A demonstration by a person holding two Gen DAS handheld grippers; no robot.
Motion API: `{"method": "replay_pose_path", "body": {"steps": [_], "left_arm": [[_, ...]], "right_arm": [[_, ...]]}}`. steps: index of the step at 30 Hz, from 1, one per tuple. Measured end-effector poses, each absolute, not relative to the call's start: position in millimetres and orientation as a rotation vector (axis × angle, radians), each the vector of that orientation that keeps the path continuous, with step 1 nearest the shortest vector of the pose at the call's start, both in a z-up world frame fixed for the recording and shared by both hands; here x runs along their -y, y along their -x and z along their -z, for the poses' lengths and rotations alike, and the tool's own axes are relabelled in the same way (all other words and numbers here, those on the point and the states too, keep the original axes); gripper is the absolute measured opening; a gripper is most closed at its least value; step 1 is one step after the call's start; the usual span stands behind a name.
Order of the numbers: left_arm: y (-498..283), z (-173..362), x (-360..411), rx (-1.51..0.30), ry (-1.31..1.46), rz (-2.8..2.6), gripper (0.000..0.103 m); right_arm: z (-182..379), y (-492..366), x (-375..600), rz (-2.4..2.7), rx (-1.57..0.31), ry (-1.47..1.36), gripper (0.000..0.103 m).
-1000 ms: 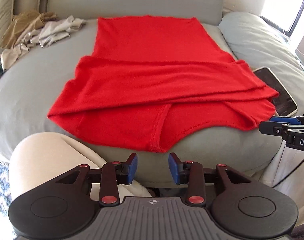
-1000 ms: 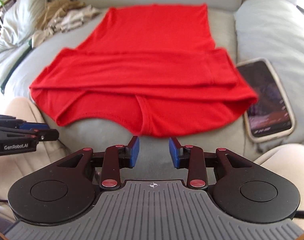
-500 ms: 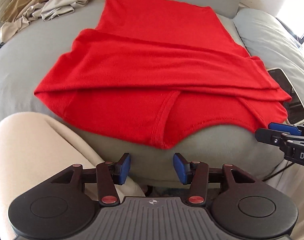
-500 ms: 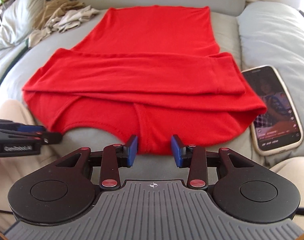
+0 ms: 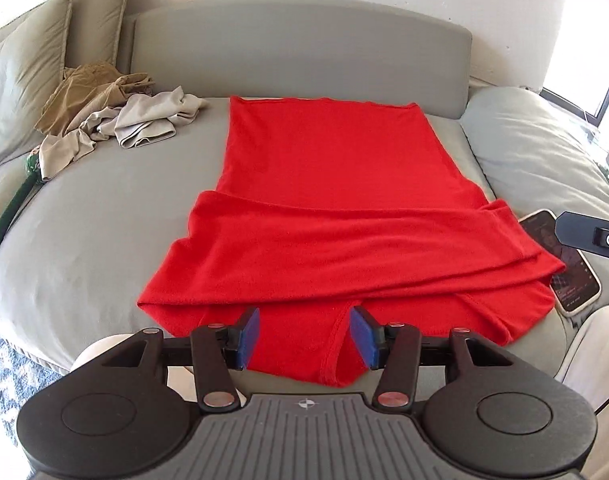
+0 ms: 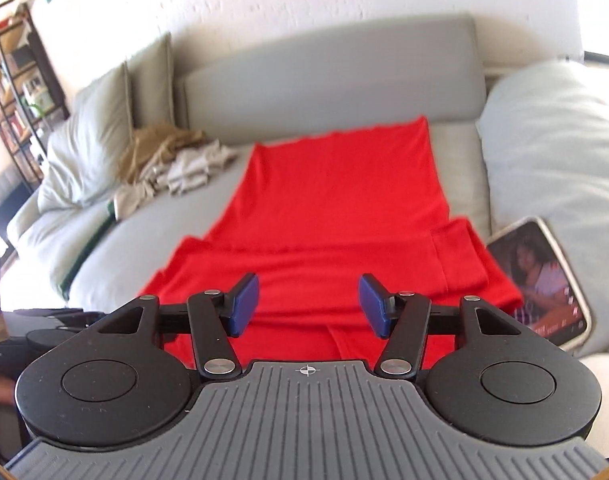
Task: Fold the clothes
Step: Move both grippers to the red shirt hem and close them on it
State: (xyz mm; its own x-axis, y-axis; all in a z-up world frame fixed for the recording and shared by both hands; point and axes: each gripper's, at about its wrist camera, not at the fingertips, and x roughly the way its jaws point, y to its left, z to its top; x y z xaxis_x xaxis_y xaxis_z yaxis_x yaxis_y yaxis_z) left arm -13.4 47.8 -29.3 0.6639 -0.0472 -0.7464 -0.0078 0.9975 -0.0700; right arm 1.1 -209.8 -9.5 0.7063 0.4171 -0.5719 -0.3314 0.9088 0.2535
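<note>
Lying flat: one red knit garment (image 5: 336,216) is spreading lengthwise over the grey sofa seat cushion (image 5: 104,232), its sleeves folded across the body as a band near the front edge.
Garment hidden parts: the near hem is dropping over the cushion's front edge, and the left gripper (image 5: 304,336) is covering part of it; in the right wrist view the gripper body is cutting off the same hem.
Left gripper: its two blue-padded fingers (image 5: 248,338) are standing spread apart, gripping nothing, just above the hem.
Right gripper (image 6: 308,306): the jaws are standing wide and empty, hovering over the folded band; only a black edge of it is showing in the left wrist view.
Smartphone: one lit phone (image 6: 544,284) is lying just beside the garment's right edge, partly tucked under it.
Other clothes: a rumpled pile of tan and pale grey clothing (image 5: 108,120) is sitting at the cushion's far left; the count of pieces is hard to make out.
Pillows: two olive cushions (image 5: 20,80) are leaning at the left, cut off by the frame.
</note>
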Motion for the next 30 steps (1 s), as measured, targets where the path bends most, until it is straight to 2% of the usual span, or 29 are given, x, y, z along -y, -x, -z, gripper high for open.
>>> {"method": "replay_pose_path", "body": {"steps": [3, 5, 8, 11, 15, 18, 20, 23, 28, 30], "left_arm": [[13.2, 18.4, -51.1, -0.806, 0.086, 0.020, 0.072], [9.7, 7.5, -54.4, -0.787, 0.061, -0.002, 0.072], [2.2, -11.1, -66.0, -0.766, 0.057, -0.023, 0.074], [-9.3, -30.4, -80.5, -0.743, 0.085, -0.028, 0.075], [-28.5, -47.9, -93.8, -0.710, 0.124, -0.043, 0.078], [-51.4, -52.9, -103.3, -0.725, 0.167, -0.047, 0.077], [-65.9, -55.5, -108.8, -0.719, 0.183, -0.032, 0.076], [-96.1, -51.3, -116.3, -0.726, 0.175, 0.000, 0.069], [-161.8, -16.5, -139.2, -0.807, 0.222, -0.037, 0.047], [-189.2, 0.4, -147.7, -0.829, 0.220, -0.053, 0.041]], "right_arm": [[-4.9, -0.8, 206.1, -0.428, -0.622, -0.109, 0.064], [-19.5, -4.3, 210.3, -0.411, -0.594, -0.108, 0.071], [-48.8, -12.1, 226.0, -0.361, -0.528, -0.141, 0.074], [-82.9, -22.2, 248.6, -0.298, -0.459, -0.198, 0.086], [-114.7, -45.2, 269.0, -0.235, -0.443, -0.235, 0.087], [-121.0, -75.4, 275.5, -0.200, -0.529, -0.260, 0.087], [-120.6, -94.9, 279.1, -0.204, -0.575, -0.286, 0.087], [-113.8, -124.9, 279.0, -0.214, -0.622, -0.289, 0.087], [-77.2, -187.2, 270.2, -0.203, -0.722, -0.283, 0.086], [-55.0, -214.7, 269.8, -0.208, -0.774, -0.305, 0.076]]}}
